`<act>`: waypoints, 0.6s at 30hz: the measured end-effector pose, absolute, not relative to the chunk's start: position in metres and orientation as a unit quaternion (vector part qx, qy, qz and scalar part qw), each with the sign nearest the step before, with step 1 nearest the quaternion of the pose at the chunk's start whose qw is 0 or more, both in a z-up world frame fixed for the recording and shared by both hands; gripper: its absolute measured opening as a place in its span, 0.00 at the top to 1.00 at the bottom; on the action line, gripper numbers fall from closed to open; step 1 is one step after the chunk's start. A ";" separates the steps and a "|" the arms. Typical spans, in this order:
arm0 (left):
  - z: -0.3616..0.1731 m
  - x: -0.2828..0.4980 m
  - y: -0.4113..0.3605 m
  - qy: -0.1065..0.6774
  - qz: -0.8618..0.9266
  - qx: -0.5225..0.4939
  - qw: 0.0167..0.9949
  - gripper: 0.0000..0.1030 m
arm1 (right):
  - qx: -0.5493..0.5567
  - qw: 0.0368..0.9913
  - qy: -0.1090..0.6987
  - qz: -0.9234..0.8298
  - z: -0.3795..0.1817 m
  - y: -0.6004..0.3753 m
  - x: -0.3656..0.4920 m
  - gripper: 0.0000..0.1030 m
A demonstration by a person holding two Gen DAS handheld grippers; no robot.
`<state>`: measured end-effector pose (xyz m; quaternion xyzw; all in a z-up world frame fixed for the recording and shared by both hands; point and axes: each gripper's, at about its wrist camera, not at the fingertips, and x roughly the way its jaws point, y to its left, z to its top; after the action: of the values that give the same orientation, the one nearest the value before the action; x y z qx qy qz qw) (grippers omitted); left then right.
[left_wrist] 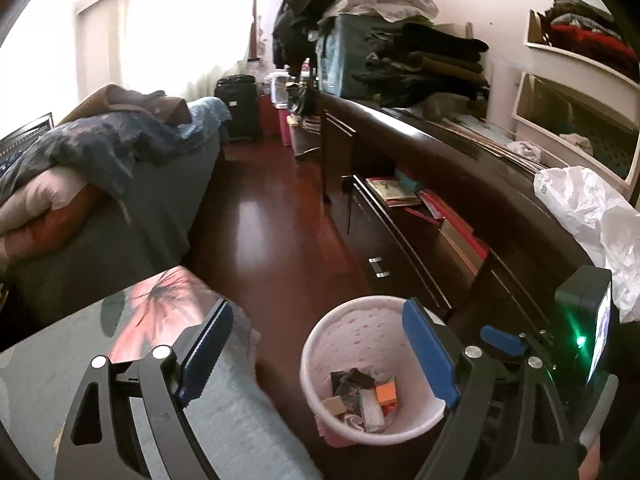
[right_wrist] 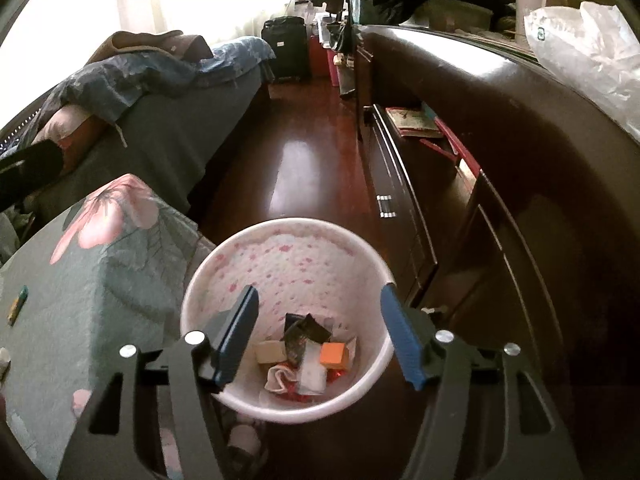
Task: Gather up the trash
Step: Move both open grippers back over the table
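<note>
R gripper above trash bin

Glossy red-brown floor between bed and dark dresser, bright window

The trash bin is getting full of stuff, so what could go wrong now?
1. The right gripper hangs open just over the bin's rim; a bump might tip the bin.
2. Small bits still lie on the floral cover, like the little green and yellow piece. They could get forgotten.
</note>
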<state>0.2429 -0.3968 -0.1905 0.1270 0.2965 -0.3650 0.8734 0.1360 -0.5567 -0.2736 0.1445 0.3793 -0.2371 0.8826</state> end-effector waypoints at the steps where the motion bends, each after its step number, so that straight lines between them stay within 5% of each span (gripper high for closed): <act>1: -0.190 0.243 -0.391 0.297 -0.362 0.126 0.875 0.16 | 0.145 0.883 0.379 -0.236 -0.272 -0.553 0.134 0.33; 18: -0.216 0.227 -0.217 0.321 -0.275 0.204 0.883 0.10 | 0.091 0.914 0.382 -0.103 -0.226 -0.406 0.135 0.19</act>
<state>0.2265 -0.2171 -0.2158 0.2045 0.3207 -0.2752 0.8830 0.1350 -0.4064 -0.2260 0.0912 0.3824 -0.1030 0.9137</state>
